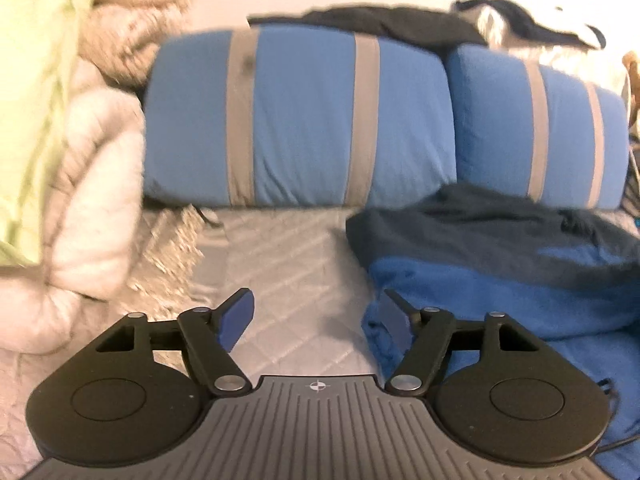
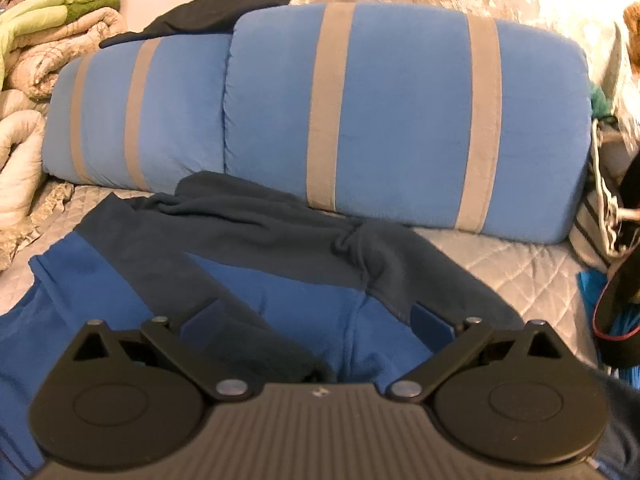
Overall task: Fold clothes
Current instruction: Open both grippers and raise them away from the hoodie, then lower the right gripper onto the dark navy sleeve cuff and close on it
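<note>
The blue and dark sweater [image 2: 248, 264] lies spread on the gray quilted bed [image 1: 296, 264] in front of the two blue pillows [image 2: 400, 120], while the left tongs [image 1: 316, 316] and the right tongs [image 2: 316, 330] both gape wide, gripping nothing.

No words, brands or numbers can be read anywhere; the only sign is a small crosshair mark printed at the front edge of each gripper's ribbed grey body [image 1: 318, 386] [image 2: 319, 391].
</note>
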Demonstrator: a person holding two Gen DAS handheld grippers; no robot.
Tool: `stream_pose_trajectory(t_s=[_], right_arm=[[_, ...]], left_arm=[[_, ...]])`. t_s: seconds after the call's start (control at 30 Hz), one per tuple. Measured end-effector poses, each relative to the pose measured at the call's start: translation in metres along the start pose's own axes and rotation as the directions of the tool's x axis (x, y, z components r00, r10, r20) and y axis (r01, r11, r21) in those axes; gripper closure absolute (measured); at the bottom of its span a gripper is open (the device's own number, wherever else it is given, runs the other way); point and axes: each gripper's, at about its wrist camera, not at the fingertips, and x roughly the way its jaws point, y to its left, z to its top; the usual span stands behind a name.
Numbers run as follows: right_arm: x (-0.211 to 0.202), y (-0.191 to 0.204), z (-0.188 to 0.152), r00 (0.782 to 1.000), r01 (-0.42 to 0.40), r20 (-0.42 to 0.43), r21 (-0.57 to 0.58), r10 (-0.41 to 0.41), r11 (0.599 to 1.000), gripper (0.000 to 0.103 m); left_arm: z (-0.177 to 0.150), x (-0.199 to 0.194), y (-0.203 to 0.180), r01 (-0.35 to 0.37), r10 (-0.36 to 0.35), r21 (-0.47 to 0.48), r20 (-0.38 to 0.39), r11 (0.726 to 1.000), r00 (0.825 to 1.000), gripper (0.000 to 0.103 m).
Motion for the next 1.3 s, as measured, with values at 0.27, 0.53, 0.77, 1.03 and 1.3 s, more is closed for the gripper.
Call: stream_pose_trajectory(t_s=[0.27,0.53,0.77,1.03,1.3], right_arm=[[-0.052,0.007,0.026,0.992,0.002,0.127,-0.05,0.004,0.999,0.0],[-0.145,-0.04,0.041,0.946,0.083,0.312,0.019,-0.085,0.996,0.0],[-0.2,-0.102,0.019,0.908,0.174,0.356,0.158,-0.22,0.972,0.0],[-0.25,-0.166,-0.025,0.853,0.261,0.335,0.393,-0.401,0.882,0.0],[-0.287,-0.2,-0.085,0.819,0.35,0.265,0.473,-0.509,0.809,0.0]], left_arm=[[0.039,-0.034,-0.024,0.027,-0.031,0.042,0.095,0.999,0.995,0.029],[0.091,-0.058,-0.044,0.109,-0.124,0.082,0.211,0.991,0.97,0.027],[0.136,-0.069,-0.062,0.114,-0.16,0.166,0.298,0.979,0.941,0.025],[0.203,-0.086,-0.076,0.188,-0.226,0.13,0.412,0.973,0.883,0.023],[0.205,-0.062,-0.131,0.232,-0.276,0.158,0.375,0.96,0.885,0.022]])
